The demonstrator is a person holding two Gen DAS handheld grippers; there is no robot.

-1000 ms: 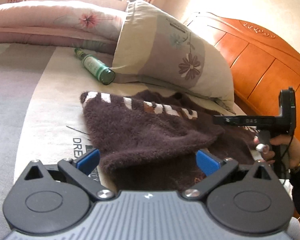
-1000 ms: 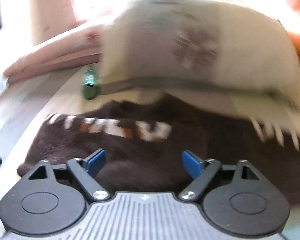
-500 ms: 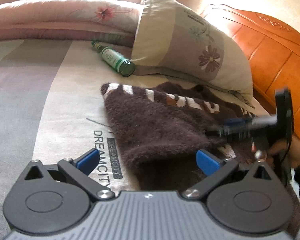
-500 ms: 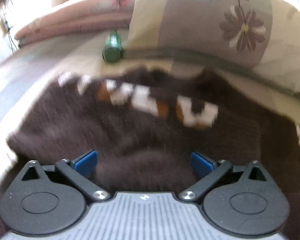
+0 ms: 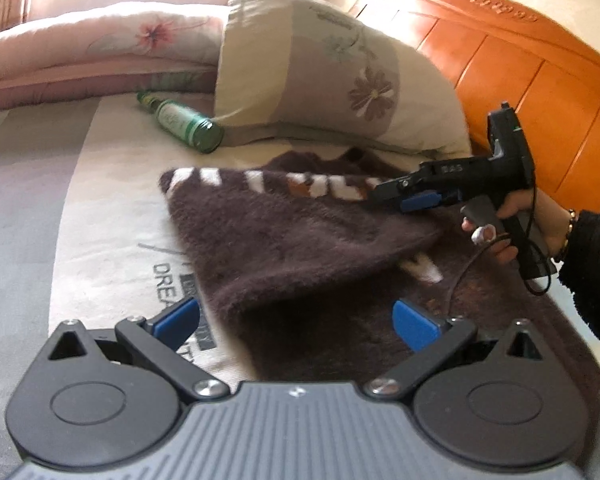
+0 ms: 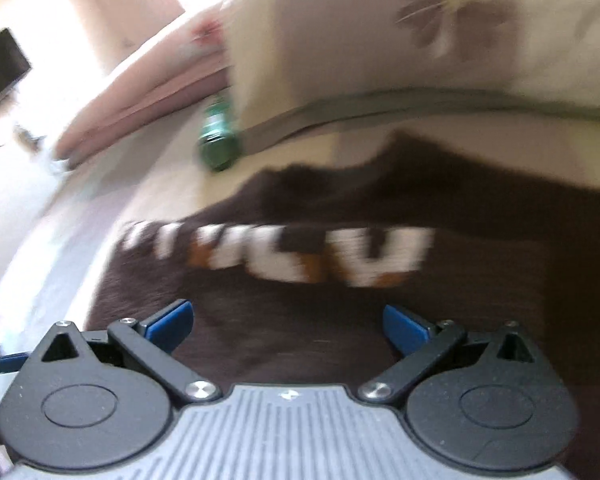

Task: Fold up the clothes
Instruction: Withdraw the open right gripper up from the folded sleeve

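Observation:
A dark brown fuzzy sweater [image 5: 300, 248] with white and orange letters lies folded over on the bed. It also fills the blurred right wrist view [image 6: 340, 320]. My left gripper [image 5: 296, 320] is open and empty, hovering over the sweater's near edge. My right gripper [image 6: 286, 322] is open and empty above the sweater. In the left wrist view the right gripper [image 5: 380, 192] is held by a hand over the sweater's far right part, by the lettering.
A green glass bottle [image 5: 184, 124] lies on the striped bedsheet [image 5: 100, 200] beyond the sweater. A flowered pillow [image 5: 332, 80] leans against the orange wooden headboard [image 5: 540, 80]. A pink quilt [image 5: 80, 60] lies at the back left.
The right gripper has lifted and tilted over the sweater's lettered part, its view swinging. My left gripper has shifted a little, with the sweater now further right in its view.

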